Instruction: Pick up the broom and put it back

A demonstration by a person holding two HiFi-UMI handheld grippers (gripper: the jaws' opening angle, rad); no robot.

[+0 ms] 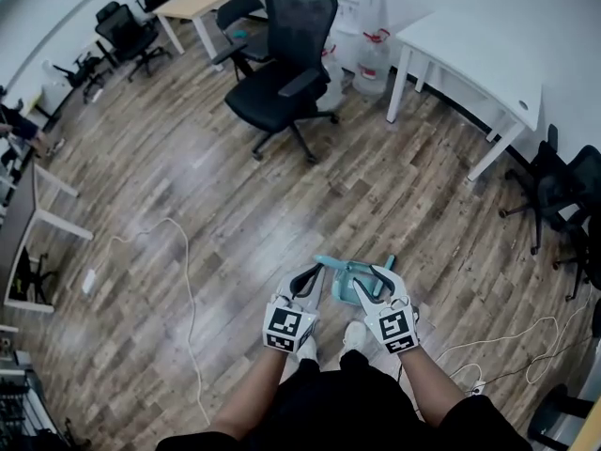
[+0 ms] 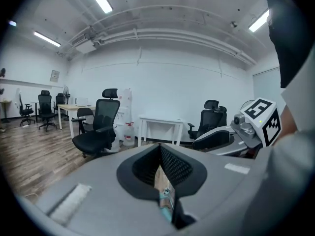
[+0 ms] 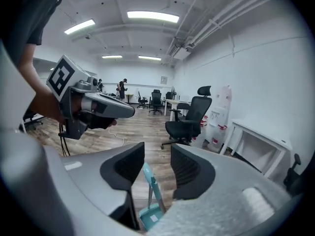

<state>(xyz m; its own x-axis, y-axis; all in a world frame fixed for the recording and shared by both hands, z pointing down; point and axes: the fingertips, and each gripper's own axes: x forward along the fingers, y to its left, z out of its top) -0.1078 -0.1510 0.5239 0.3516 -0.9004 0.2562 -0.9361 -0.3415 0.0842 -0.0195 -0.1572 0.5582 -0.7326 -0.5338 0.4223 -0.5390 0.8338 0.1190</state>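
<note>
Head view had both claws low centre of frame, with the teal broom set [image 1: 346,275] on the wood floor [image 1: 188,177] just beyond their tips. Left gripper [image 1: 308,278] was clenched, pads meeting at the tips, nothing pinched. Its own view gave only a teal sliver through the slit. Right gripper [image 1: 373,282] was released, jaws apart. Only its view showed the set's handle rising from the pan, below the gap, untouched. A black office chair [image 1: 282,64] sat upper centre.
</note>
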